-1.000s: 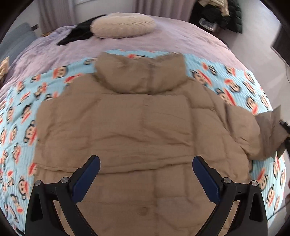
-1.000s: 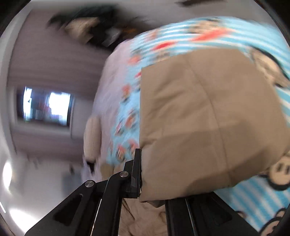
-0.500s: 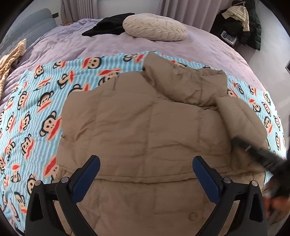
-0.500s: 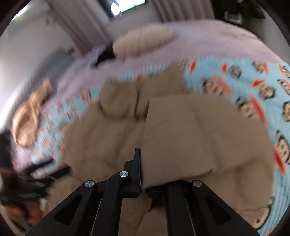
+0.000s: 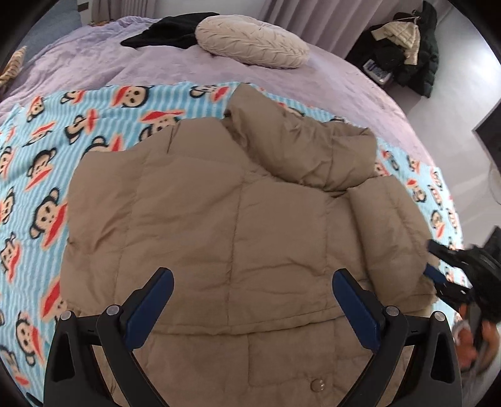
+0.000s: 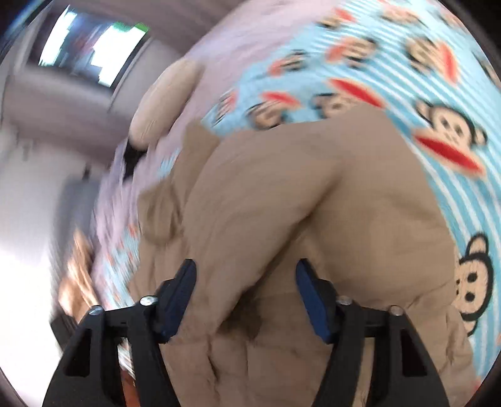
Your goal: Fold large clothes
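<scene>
A bed under a lilac cover fills the left wrist view. Over its near part is spread a blue-striped blanket printed with monkey faces.

On that blanket lies the tan puffer jacket, spread flat, hood toward the far end of the bed and hem toward the camera. One sleeve is folded inward and rests on top of the jacket body at its right side. A snap button shows near the hem.

A round beige cushion sits at the far end of the bed, touching a black garment. A heap of dark and pale clothes lies on the floor beyond the bed's right corner.

The left gripper is above the lower part of the jacket, jaws spread wide with nothing between them; whether it touches the fabric cannot be told.

The right gripper is at the jacket's right edge, just beside the folded sleeve's end. Its jaws are parted, and a bulge of tan fabric shows in the gap. The right wrist view is motion-blurred; contact between the pads and the cloth cannot be told.
</scene>
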The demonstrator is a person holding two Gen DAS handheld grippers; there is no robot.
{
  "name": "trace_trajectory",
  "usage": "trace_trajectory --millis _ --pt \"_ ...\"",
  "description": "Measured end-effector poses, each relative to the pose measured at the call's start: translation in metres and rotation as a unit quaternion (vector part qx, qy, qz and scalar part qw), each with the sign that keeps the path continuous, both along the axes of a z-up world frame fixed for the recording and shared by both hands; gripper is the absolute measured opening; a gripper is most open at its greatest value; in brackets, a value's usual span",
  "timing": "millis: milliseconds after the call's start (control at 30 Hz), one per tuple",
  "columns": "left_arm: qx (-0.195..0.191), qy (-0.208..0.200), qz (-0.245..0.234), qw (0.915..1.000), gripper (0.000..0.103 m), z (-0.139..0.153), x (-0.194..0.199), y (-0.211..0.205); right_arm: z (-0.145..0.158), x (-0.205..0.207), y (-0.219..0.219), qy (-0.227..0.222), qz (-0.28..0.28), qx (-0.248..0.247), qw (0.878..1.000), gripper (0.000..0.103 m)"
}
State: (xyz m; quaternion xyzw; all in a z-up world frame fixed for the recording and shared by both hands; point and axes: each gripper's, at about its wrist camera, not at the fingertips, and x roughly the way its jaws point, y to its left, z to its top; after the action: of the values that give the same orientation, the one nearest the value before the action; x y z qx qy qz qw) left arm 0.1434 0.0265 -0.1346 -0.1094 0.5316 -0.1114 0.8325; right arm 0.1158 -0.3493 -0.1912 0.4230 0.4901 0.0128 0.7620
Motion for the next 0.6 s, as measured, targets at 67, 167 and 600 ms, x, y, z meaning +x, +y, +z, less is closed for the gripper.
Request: trace_trajectory --millis 67,167,600 --pt "-0.015 -0.005 -0.007 0.9998 0.098 0.005 0.002 0.004 -0.007 0.008 -0.015 0.001 -0.035 0.029 0.999 0.006" --pt "-0.072 0.0 -0.01 0.9974 0.096 0.01 0.005 0.017 0.014 0.027 0.006 -0.043 -0.018 0.004 0.999 0.005" --pt "-0.275 0.05 0.018 0.9601 0.096 -0.006 0.018 0.06 0.012 0.028 0.193 0.0 0.331 -0.097 0.939 0.049"
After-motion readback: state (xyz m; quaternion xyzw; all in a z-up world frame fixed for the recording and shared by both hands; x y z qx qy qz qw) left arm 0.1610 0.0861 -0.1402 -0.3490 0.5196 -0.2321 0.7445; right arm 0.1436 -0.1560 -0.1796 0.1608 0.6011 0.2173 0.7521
